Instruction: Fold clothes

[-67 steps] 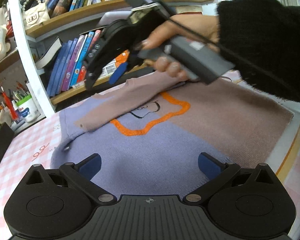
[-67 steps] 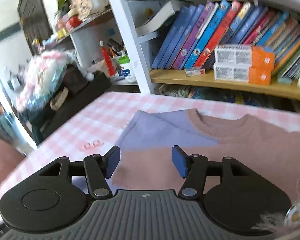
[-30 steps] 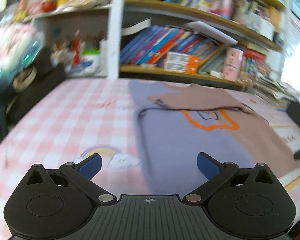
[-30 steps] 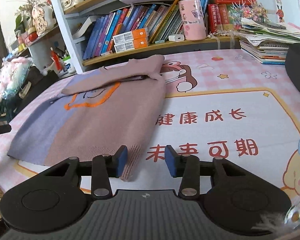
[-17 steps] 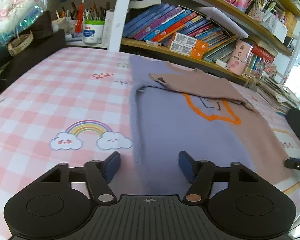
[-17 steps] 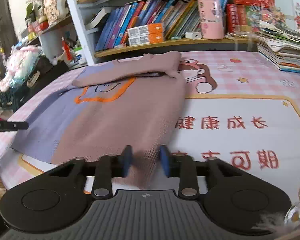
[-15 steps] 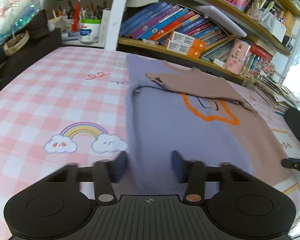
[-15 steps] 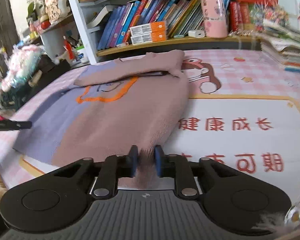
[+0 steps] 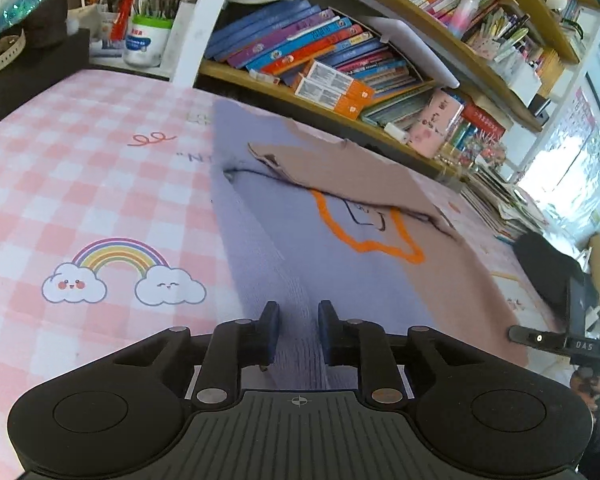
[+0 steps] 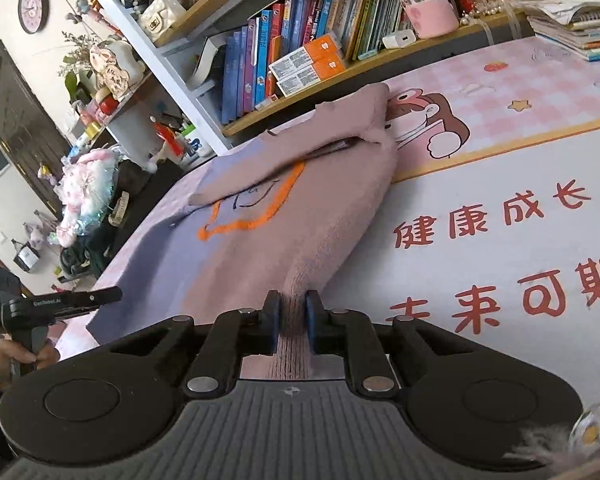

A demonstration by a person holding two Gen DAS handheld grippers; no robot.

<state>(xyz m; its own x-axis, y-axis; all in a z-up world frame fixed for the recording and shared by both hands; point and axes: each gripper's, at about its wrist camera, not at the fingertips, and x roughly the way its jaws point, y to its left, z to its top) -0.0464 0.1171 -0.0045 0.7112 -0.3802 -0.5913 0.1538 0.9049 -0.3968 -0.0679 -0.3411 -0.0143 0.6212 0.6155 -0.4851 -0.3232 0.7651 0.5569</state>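
- Setting: a bench [image 9: 60, 184] under a pink checked mat printed with a rainbow and clouds; a bookshelf [image 9: 340, 60] stands along its far side.
- Sweater [image 9: 340, 264]: lilac and mauve knit with an orange star outline, lying flat mid-bench, both sleeves already folded across the chest.
- Left tool [image 9: 294, 336]: fingers pressed together on the lilac corner of the near hem, where half a second ago they were only closing on it.
- Right tool [image 10: 290, 316]: pinching the mauve hem corner, the knit bunched between its pads and lifted into a ridge.
- Change: both tools have gone from spread to clamped.
- Meaning: with both hem corners held, the bottom edge looks ready to be carried up toward the collar.
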